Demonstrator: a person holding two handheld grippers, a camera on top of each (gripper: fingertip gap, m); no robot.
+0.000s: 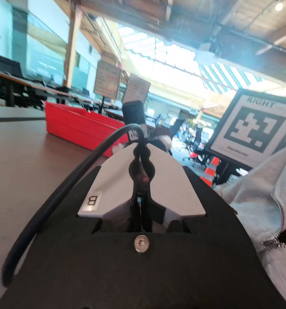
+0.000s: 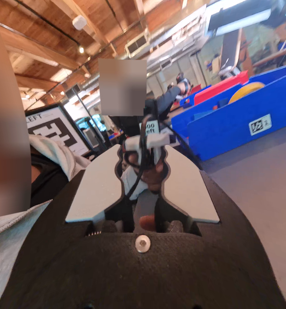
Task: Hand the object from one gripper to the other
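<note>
- Left wrist view: the left hand-held gripper [image 1: 141, 147] has its grey fingers pressed together on a black cable [image 1: 82, 168]. The cable arcs out of the tips toward 8 o'clock and hangs down past the gripper body, over the brown table [image 1: 21, 167]. A white tag [image 1: 133, 135] wraps the cable just above the pinch.
- Same view, farther off: a red bin [image 1: 82, 123] sits on the table at 10 o'clock. A marker board [image 1: 254, 128] stands at 2 o'clock, with a grey sleeve [image 1: 256, 200] below it at 4 o'clock.
- Right wrist view: the right hand-held gripper [image 2: 142, 150] stands wide, with nothing between its fingers. Straight ahead at 12 o'clock is the other gripper's white tip with the cable [image 2: 143, 150] running through it, the loop reaching into the gap but not yet pinched. Blue bins [image 2: 230, 133] line the table at 2 o'clock.
- Progress, as I judge it: the pick-up is done and the two grippers have met. Left to do: the right one closes on the cable, then the left lets go.
</note>
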